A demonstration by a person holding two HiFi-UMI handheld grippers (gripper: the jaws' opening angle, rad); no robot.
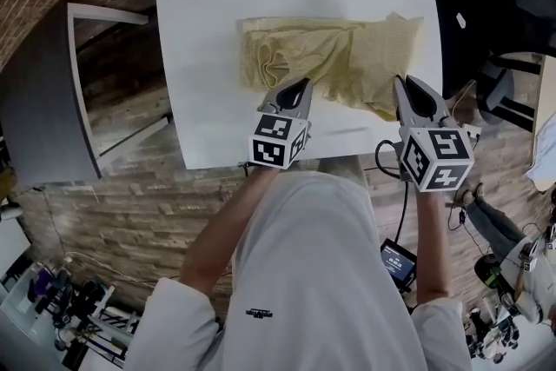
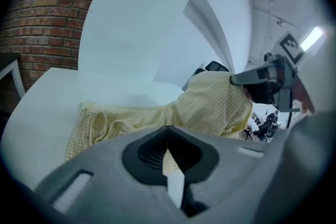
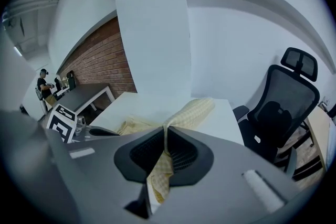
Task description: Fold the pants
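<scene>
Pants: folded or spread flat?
Neither: yellow checked pants lie crumpled on the table, near edge pinched in the left gripper and right gripper.

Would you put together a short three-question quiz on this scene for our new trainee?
1. What do the fingers of the right gripper pinch? A) a cup B) the yellow checked pants C) a box
2. True or false: the pants lie flat and smooth on the white table.
3. Fill in: in the head view, the black office chair stands off the table's ___ side.
Key: 1 B; 2 false, they are bunched and partly lifted; 3 right.
</scene>
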